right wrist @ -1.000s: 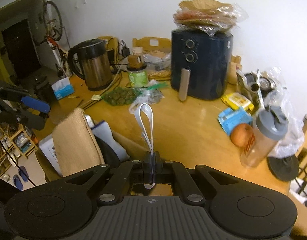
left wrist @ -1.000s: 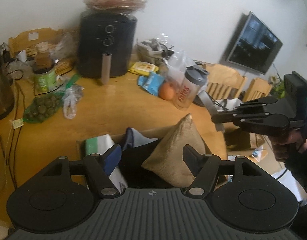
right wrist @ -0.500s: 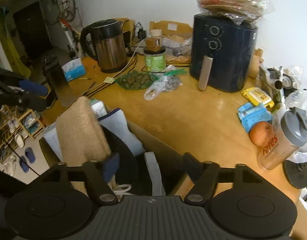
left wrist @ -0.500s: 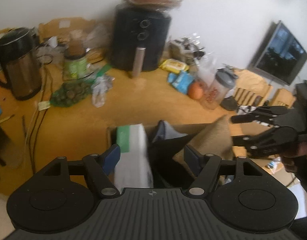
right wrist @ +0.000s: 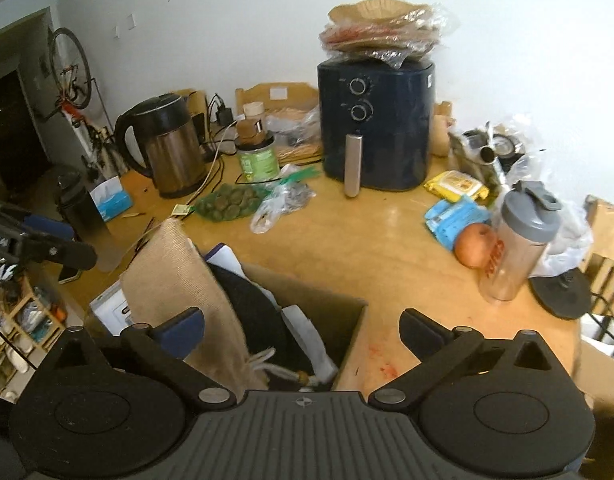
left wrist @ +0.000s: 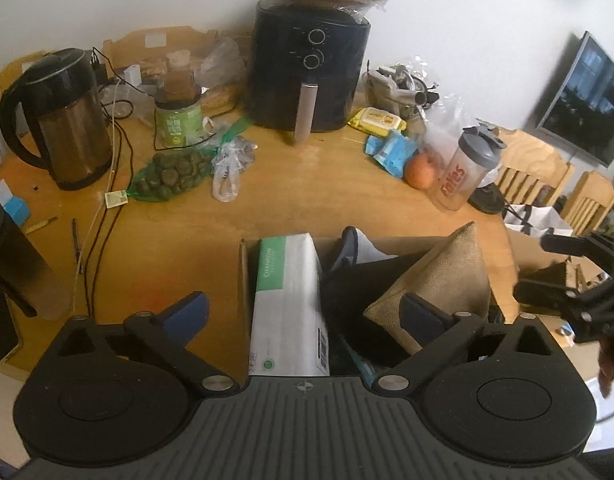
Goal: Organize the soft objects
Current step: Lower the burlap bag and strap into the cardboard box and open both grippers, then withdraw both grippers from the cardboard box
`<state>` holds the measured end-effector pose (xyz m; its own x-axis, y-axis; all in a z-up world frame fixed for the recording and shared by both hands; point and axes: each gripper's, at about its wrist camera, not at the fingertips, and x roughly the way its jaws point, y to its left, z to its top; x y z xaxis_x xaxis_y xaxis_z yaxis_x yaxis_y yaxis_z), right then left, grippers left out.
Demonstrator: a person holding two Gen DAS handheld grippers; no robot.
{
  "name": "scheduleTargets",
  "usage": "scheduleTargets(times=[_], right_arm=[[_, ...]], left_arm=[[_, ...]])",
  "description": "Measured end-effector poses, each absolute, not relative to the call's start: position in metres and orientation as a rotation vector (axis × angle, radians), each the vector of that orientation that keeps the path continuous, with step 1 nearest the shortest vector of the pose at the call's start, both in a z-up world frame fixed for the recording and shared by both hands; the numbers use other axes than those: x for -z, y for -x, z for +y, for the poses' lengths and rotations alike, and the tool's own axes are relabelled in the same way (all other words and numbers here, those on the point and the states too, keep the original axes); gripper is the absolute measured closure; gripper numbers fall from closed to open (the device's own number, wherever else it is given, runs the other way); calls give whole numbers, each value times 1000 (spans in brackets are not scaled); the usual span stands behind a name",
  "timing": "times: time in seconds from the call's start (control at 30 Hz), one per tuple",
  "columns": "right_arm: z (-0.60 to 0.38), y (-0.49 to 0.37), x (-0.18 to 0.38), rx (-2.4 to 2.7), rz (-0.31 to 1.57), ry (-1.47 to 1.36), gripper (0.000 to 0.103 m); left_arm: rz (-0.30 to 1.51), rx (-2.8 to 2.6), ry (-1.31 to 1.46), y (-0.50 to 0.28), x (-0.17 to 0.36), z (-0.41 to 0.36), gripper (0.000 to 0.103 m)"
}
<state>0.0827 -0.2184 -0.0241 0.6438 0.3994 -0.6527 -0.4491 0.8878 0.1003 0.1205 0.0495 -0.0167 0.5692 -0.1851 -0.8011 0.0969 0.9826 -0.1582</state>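
Ahead of the left jaws, coarse woven burlap is covering the pillow (left wrist: 447,276) beside a glossy white plastic-wrapped pack (left wrist: 287,304), both sitting in a matt brown cardboard box (right wrist: 327,300). Beyond, the smooth wooden table (left wrist: 307,200) is gleaming faintly.

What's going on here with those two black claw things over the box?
A person holds a claw in each hand and is packing soft things into a cardboard box on a cluttered wooden table. The box already holds a burlap pillow, dark fabric and a white packet. Both the left claw and the right claw hover open above the box, holding nothing.
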Motion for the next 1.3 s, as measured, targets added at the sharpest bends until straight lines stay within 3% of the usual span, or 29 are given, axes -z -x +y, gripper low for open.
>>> scheduleTargets(times=[0.17, 0.7, 1.3], right_arm=[[-209, -58, 22, -429, 730, 89, 0], [-176, -28, 63, -382, 1026, 182, 0], [-166, -24, 69, -357, 1078, 185, 0]], left_arm=[[950, 144, 51, -115, 14, 43, 0], [1108, 160, -66, -89, 43, 25, 0], [1198, 164, -107, -78, 60, 20, 0]])
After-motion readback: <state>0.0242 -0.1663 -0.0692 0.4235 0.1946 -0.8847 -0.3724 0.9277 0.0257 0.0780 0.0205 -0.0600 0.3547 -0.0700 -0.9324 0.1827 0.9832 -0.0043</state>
